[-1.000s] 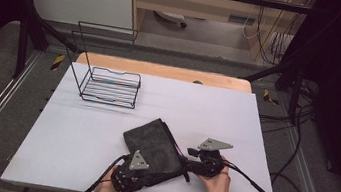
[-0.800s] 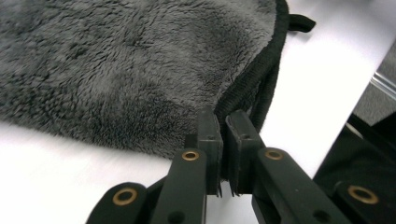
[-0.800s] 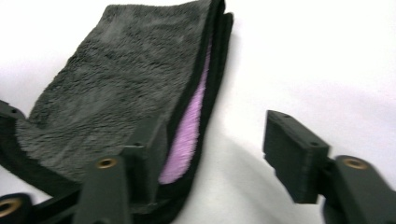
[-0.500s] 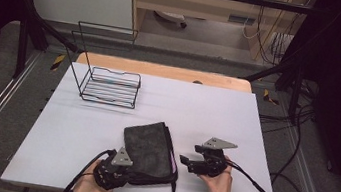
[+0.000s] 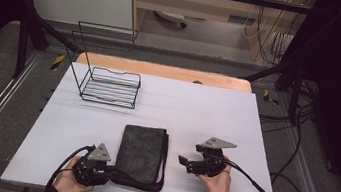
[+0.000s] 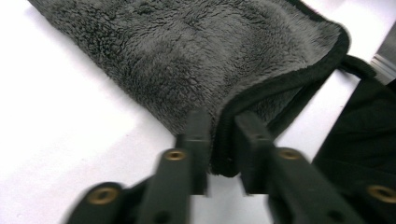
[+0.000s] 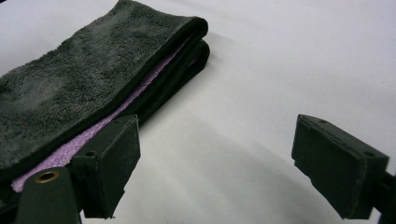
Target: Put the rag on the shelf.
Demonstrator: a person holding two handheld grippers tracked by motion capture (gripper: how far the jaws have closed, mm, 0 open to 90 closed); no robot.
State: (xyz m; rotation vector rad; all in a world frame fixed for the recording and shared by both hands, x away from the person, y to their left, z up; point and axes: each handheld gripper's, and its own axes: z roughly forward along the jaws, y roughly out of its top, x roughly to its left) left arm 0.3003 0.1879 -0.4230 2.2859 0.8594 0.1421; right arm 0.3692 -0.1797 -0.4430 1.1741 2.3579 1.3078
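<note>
White and broad, the worktop (image 5: 197, 105) sits inside a dark metal frame, with a wooden strip along its far edge. At the far left stands a black wire rack (image 5: 109, 83), well apart from everything else. Near the front edge lies a folded grey towel (image 5: 141, 151), dark-edged, with a purple inner layer showing along its right side. The left tool (image 5: 110, 172), held in a hand (image 5: 65, 184) at the towel's near left corner, has just been opening; its jaws stand a little apart with the towel's hemmed corner between them, no longer pinched. The right tool (image 5: 183, 162) rests just right of the towel, jaws spread wide after opening, nothing between them.
</note>
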